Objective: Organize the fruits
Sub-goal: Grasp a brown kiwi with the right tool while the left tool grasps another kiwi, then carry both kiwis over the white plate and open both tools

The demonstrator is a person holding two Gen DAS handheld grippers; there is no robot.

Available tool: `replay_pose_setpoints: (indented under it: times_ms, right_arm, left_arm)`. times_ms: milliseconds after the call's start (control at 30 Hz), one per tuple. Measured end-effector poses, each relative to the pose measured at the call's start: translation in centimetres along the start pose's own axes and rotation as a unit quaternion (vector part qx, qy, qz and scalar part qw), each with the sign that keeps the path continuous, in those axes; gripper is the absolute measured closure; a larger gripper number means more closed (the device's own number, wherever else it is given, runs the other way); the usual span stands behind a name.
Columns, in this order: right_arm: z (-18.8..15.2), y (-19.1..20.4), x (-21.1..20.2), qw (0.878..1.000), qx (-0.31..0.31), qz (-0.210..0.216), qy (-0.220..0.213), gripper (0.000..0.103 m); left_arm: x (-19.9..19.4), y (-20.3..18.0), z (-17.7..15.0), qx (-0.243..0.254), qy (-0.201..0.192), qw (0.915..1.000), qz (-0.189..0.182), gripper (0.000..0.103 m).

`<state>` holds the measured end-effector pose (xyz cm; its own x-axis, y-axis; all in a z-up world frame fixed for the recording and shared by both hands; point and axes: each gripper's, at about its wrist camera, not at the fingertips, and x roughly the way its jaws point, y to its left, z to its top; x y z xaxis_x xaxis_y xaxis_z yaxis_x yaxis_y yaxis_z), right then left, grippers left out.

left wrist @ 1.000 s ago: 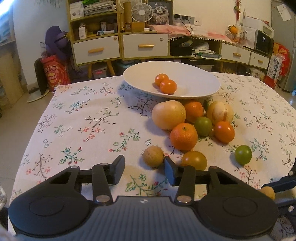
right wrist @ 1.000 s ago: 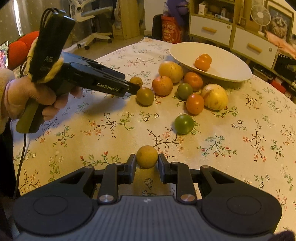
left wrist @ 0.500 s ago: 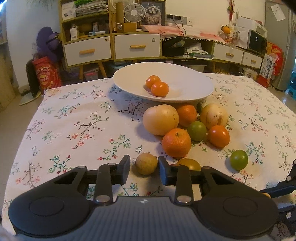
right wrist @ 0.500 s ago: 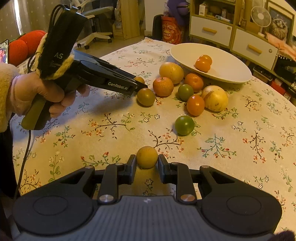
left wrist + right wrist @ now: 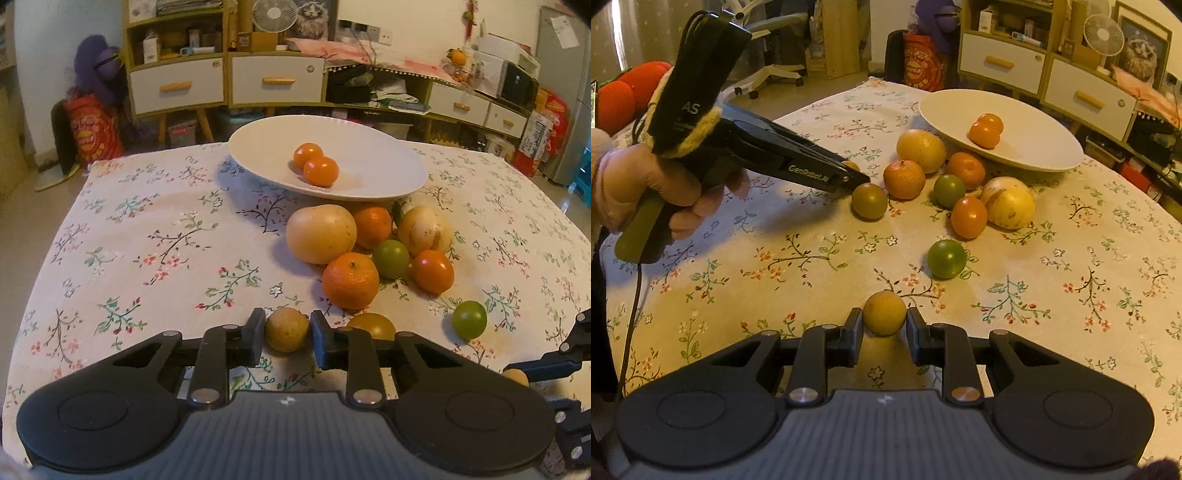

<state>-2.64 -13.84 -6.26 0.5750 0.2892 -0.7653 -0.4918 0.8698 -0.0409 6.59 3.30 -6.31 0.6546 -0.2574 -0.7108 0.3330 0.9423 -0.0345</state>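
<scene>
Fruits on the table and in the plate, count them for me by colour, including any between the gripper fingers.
Orange fruits: 5
Green fruits: 2
Olive-brown fruit: 1
Yellow fruits: 4
Total: 12

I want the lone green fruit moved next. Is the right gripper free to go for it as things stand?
Probably not yet: the right gripper is shut on a small yellow fruit. The green fruit sits just ahead, with nothing between.
</scene>
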Motion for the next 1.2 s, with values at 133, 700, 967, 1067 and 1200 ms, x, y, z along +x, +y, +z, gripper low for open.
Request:
replay_pose_setpoints:
  times_ms: [133, 700, 967, 1067, 1200]
  right_arm:
    - [0.6, -0.2, -0.1, 1.000, 0.004, -0.009, -0.008, 0.081]
    - [6.7, -4.5, 0.0, 0.993, 0.061, -0.062, -0.074, 0.081]
    - [8.5, -7.9, 1.5, 0.986, 0.105, -0.091, -0.087, 0.081]
    - [8.9, -8.7, 2.2, 0.984, 0.117, -0.099, -0.086, 0.081]
    - [9.3, -9.4, 3.1, 0.983, 0.123, -0.104, -0.084, 0.081]
  left_arm:
    - [-0.3, 0.5, 0.4, -0.013, 0.007, 0.9999, 0.007, 0.096]
    - [-1.2, 2.1, 5.4, -0.098, -0.027, 0.9948, 0.005, 0.096]
    - [0.0, 1.1, 7.6, -0.100, -0.046, 0.9940, 0.002, 0.096]
    - [0.8, 0.6, 8.2, -0.096, -0.050, 0.9941, 0.003, 0.096]
    - [1.7, 0.1, 9.1, -0.091, -0.056, 0.9943, 0.002, 0.096]
